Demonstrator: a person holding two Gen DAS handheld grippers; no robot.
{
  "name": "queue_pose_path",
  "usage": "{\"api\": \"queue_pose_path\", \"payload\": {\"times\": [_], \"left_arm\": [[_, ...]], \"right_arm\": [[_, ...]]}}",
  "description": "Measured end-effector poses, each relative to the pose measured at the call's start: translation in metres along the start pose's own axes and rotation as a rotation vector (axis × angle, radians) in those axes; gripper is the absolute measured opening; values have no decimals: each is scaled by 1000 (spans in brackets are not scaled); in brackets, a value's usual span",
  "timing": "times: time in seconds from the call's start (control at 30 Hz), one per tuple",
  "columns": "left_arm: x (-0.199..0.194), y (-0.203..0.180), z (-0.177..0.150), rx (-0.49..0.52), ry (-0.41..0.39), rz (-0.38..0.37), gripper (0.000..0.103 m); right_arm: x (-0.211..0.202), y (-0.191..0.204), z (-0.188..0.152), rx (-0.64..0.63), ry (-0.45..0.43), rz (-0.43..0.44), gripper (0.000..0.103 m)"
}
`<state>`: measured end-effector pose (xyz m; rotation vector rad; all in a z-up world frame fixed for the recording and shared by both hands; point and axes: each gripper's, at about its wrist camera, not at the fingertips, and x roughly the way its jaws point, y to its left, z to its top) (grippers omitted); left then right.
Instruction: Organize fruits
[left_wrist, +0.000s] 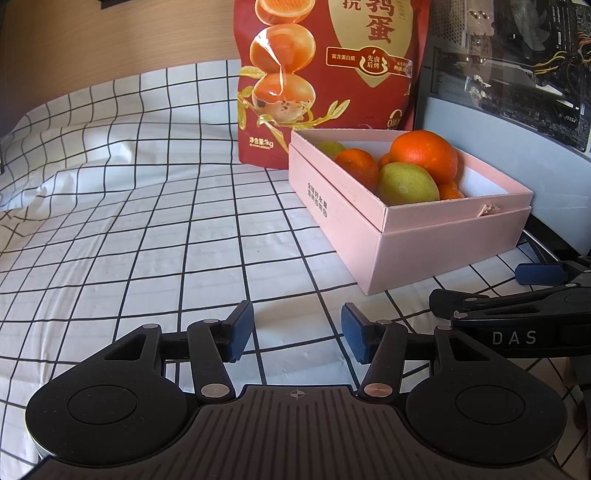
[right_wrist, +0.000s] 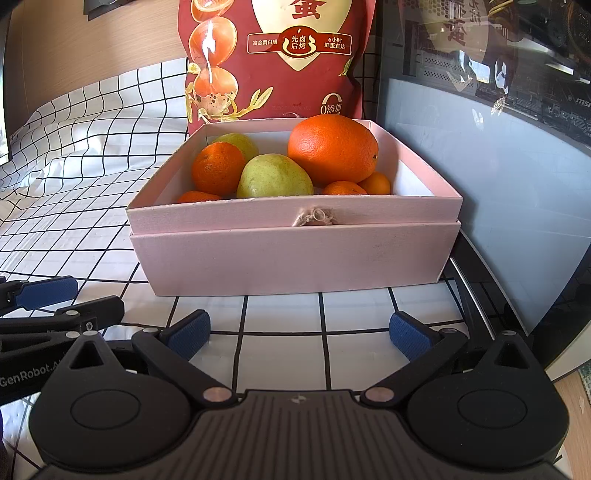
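Hovering both claws low over the checked cloth (left_wrist: 147, 229), I see the left gripper (left_wrist: 297, 332) spread, holding nothing, and the right gripper (right_wrist: 299, 338) spread wider, also holding nothing. Pink box (right_wrist: 295, 258) sits just ahead of the right one, with a big orange (right_wrist: 332, 147), pear (right_wrist: 273, 177) and small oranges inside. Red bag (right_wrist: 273, 55) stands behind the box.

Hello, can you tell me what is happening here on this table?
A person holds two grippers over a checked cloth, and both are open and empty. The left gripper and the right gripper hang just in front of a pink box. The box holds a big orange, two green pears, one at the front, and several smaller oranges. A red bag stands behind it. No fruit is being handled.
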<state>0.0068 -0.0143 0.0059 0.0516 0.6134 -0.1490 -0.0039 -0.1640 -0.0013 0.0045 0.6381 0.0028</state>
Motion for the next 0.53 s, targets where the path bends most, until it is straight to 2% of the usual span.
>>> {"api": "queue_pose_path", "payload": {"times": [0.53], "left_arm": [[0, 0, 0, -1, 0, 5, 58]], "right_arm": [[0, 0, 0, 0, 0, 0, 103]]}}
